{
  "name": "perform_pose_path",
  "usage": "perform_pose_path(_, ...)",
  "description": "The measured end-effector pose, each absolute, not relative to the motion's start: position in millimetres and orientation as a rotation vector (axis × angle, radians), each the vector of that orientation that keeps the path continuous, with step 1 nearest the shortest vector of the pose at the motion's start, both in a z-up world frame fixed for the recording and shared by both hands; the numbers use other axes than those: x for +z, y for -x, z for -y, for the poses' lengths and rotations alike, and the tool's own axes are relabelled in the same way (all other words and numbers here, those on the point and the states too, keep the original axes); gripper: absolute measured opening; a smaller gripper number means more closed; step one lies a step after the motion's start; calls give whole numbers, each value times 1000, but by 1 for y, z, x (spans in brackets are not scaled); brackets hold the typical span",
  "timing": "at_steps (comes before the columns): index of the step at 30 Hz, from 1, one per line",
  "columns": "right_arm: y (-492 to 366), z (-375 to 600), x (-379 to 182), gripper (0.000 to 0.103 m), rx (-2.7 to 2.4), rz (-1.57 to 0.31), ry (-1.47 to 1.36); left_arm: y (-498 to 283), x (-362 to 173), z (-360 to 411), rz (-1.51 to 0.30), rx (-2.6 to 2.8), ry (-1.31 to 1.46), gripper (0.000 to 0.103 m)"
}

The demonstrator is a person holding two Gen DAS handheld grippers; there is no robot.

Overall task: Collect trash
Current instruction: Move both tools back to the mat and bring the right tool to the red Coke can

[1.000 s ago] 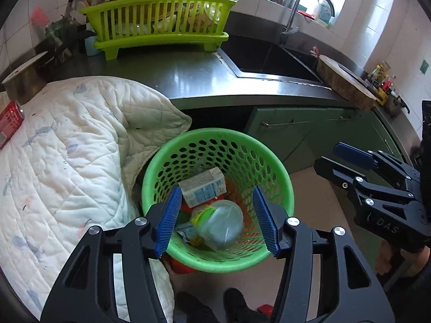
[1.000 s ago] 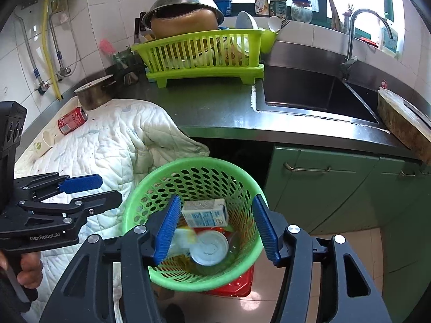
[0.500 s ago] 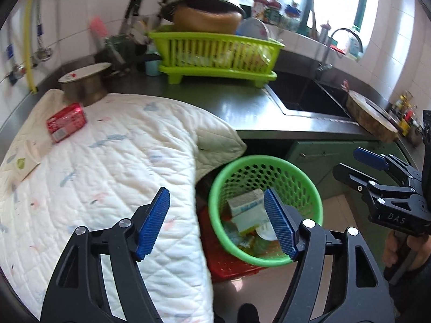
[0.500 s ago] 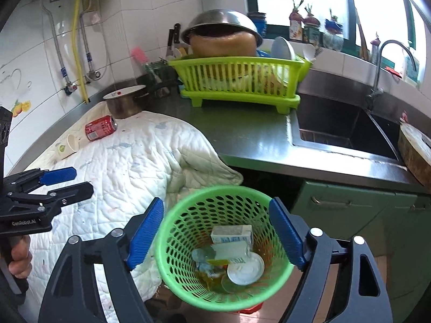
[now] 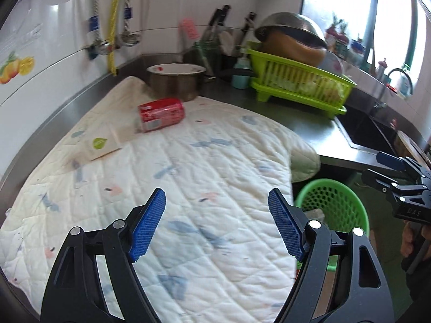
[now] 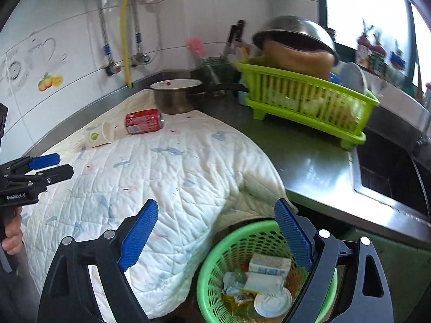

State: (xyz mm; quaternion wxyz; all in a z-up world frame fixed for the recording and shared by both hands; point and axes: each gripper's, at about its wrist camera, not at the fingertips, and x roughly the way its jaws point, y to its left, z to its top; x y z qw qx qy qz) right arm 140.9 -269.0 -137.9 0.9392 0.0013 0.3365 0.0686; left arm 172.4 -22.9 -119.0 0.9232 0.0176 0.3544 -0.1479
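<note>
Left wrist view: left claw (image 5: 215,224) spread wide and empty, hovering over the white quilted cloth (image 5: 188,177) that covers the bench (image 5: 309,123). Remaining trash lies at the cloth's far end: red soda can (image 5: 161,113) on its side, paper cup (image 5: 101,144) on its side just beside it, both close to the steel pot (image 5: 175,82). Right wrist view: right claw (image 6: 216,238) also spread and empty, above the cloth edge and the green basket (image 6: 215,266), which sits below the bench edge and already holds a carton, wrappers and a lid. Risks, as judged: can is round and lying on soft cloth, so a glancing pad contact could roll it toward the pot; the thin cup could crush or slide; fingers may snag quilt folds.
</note>
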Motion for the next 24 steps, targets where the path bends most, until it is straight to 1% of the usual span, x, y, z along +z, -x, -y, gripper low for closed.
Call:
perform_pose_path(11,-220,189,-138,86,339,-714,195,-191,-129,-62,-743,-159,34,81)
perform_pose_path(20,-304,122,-149,88,505,-748,371,-198,-135,-108,-742,-73,60,84)
perform_pose_path(24,-342,92,-157,91,551,-754,510,-199,-139,-128,-746,-38,66,86)
